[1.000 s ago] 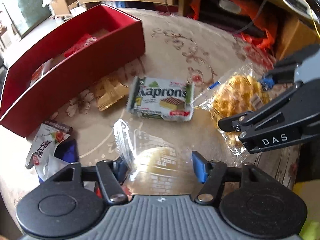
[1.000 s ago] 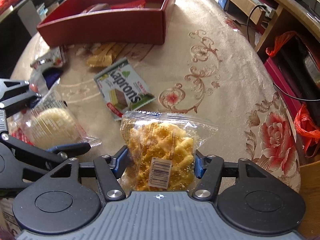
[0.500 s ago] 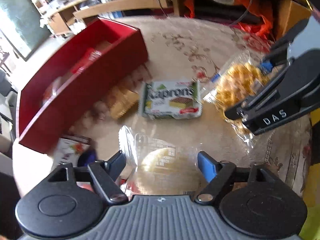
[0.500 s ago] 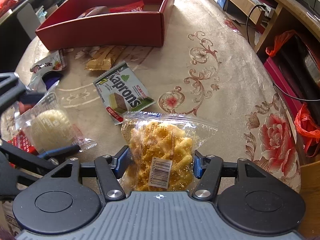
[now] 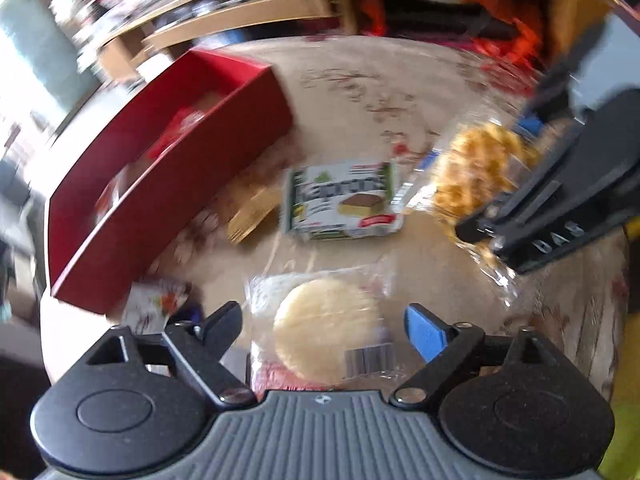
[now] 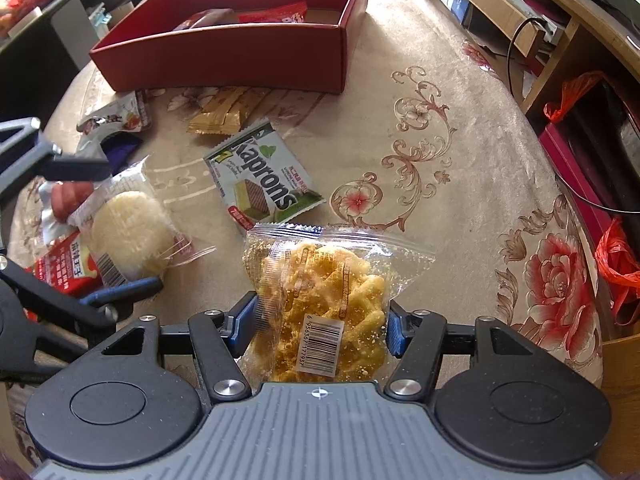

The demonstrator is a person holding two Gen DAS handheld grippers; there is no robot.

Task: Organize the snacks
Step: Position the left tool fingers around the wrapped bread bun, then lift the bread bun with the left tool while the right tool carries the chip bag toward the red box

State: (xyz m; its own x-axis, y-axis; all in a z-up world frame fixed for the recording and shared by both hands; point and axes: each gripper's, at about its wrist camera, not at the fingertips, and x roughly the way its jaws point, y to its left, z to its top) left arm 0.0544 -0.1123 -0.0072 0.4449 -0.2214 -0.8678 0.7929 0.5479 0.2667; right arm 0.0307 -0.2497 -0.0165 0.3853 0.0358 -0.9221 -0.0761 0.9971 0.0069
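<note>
- Red cardboard box (image 6: pixel 224 56) stands in the upper left of the right wrist view, on the desk (image 6: pixel 460 168) with its beige floral cloth; some red wrappers lie inside it.
- The right hand-held gripper (image 6: pixel 320 320) is at the bottom centre of this view and is closed on the clear bag of yellow puffed snacks (image 6: pixel 320 280); both blue pads press on the sides of the bag (the barcode label faces the camera).
- The left hand-held gripper (image 5: pixel 324 324) is at the bottom centre of the left wrist view, and its jaws are opening; the round pale cake in a clear wrapper (image 5: pixel 320 328) lies between the fingers, and they do not touch it.
- In the right wrist view the same cake is at the middle left, partly over a red packet (image 6: pixel 66 268).
- The green and white "Kaprons" wafer pack (image 6: pixel 262 184) lies flat in the centre of the right wrist view, just above the puffed snacks.
- A gold wrapper (image 6: pixel 228 114) lies between the wafer pack and the box, near the box wall.
- A white pouch with a fruit picture (image 6: pixel 116 116) is at the left, near the box corner.
- The left wrist view is blurred, so small details there cannot be read.
</note>
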